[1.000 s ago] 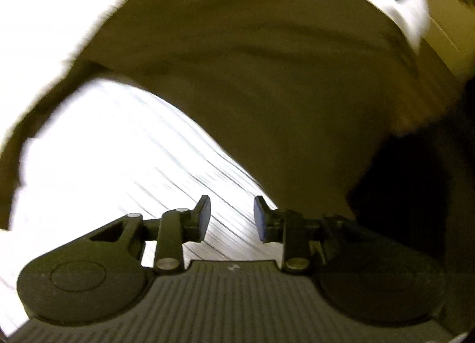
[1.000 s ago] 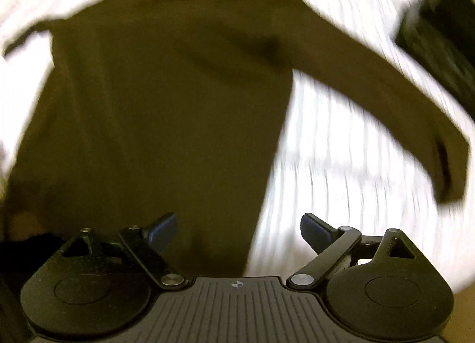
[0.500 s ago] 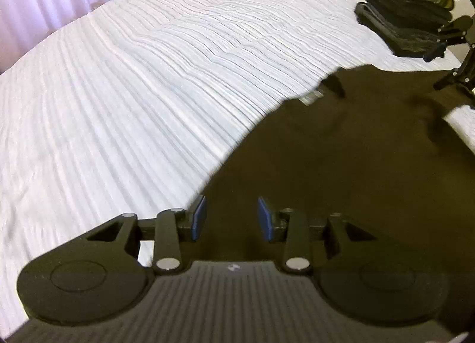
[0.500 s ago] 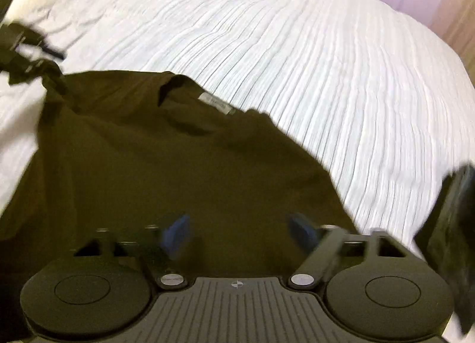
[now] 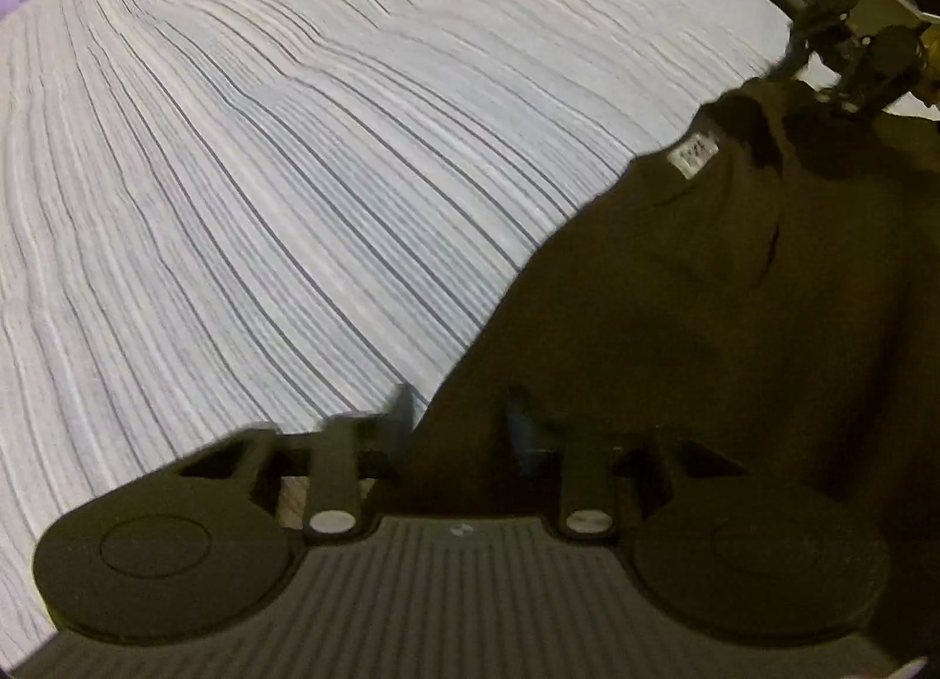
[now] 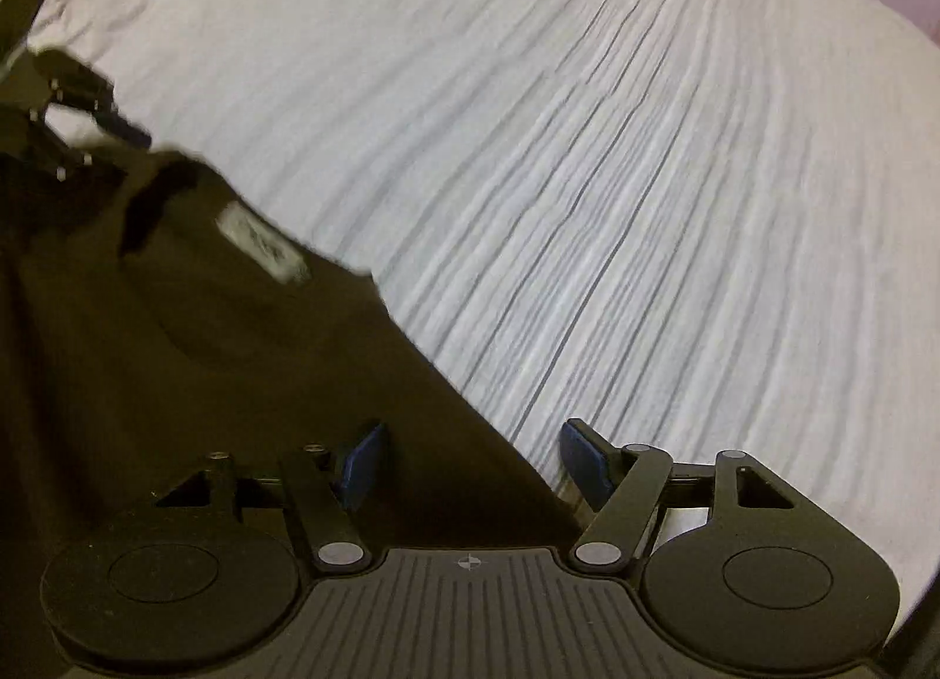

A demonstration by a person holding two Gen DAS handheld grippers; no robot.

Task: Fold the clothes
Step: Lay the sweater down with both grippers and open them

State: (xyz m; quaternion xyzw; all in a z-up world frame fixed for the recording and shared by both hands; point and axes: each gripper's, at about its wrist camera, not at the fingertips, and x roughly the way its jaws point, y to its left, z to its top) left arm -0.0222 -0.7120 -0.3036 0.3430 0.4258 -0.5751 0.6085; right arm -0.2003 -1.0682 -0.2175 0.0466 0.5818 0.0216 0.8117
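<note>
The dark olive-brown long-sleeved shirt (image 5: 705, 297), a blur a second ago, is now lying spread on the white ribbed bedspread (image 5: 294, 180), collar label up. The left tool (image 5: 458, 420) and right tool (image 6: 470, 456), both spread, are straddling its shoulder edges, seemingly releasing or regripping.

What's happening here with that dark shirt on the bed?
A person is working two hand-held grippers over a dark brown shirt spread on a white ribbed bedspread. The left gripper and the right gripper both sit at the shirt's shoulder edges, jaws open with fabric between them. The neck label faces up. No fold is visible yet.
</note>
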